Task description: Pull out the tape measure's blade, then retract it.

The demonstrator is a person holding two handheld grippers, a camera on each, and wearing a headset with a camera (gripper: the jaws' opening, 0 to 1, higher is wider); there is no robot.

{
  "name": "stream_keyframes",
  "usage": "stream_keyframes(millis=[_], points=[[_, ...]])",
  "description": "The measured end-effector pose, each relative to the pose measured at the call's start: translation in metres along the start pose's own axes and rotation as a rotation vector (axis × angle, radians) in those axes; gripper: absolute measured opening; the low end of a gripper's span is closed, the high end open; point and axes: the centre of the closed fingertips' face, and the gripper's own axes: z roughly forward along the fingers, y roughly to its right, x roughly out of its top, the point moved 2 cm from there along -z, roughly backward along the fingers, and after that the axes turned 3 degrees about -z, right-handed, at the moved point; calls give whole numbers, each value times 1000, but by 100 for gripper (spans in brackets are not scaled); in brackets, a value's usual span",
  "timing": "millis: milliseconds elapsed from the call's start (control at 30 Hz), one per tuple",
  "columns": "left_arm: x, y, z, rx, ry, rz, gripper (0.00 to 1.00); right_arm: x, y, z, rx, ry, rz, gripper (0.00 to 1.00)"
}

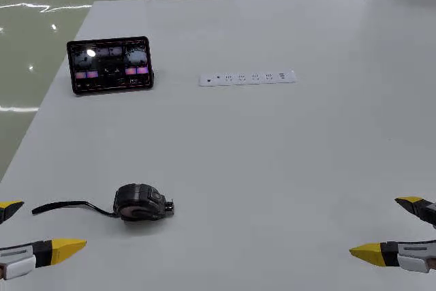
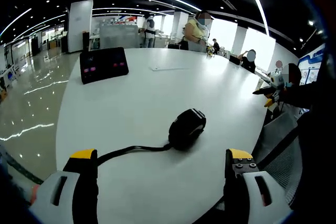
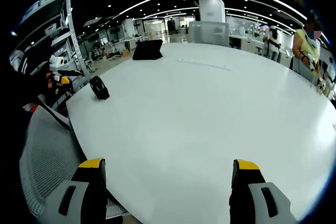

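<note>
While gaping empty, left gripper [image 1: 51, 224] [image 2: 161, 154]: tape measure [image 1: 142, 202] [image 2: 186, 128] just ahead, strap [image 1: 68, 205] [image 2: 131, 151] trailing back toward it. Right gripper [image 1: 375, 226] [image 3: 165, 163] gaping, well apart.

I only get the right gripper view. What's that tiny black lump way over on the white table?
Observer: It's the tape measure. The head view shows a black strap trailing from it.
Operator: Is the blade sticking out?
Observer: No, in the head view no blade is drawn out of it.
Operator: Is the other gripper grabbing it?
Observer: No. The left gripper is open, and in its own view the tape measure lies ahead of its fingers, untouched.
</note>
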Motion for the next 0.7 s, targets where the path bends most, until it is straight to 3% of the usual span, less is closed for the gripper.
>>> stream_keyframes(millis=[233,433,500,567,633,700], points=[[11,5,1,-38,32,-36,99,0,-2,0,-3,3,2,99],[23,6,-1,-57,100,-94,99,0,-1,0,-4,4,9,99],[29,5,-2,-54,137,-84,99,0,-1,0,-4,4,8,99],[29,6,-3,-66,131,-104,99,0,-1,0,-4,5,9,99],[37,5,-4,-62,180,-69,99,-1,-1,0,-5,4,10,99],[37,4,-6,-67,172,-104,99,0,0,0,-5,4,10,99]])
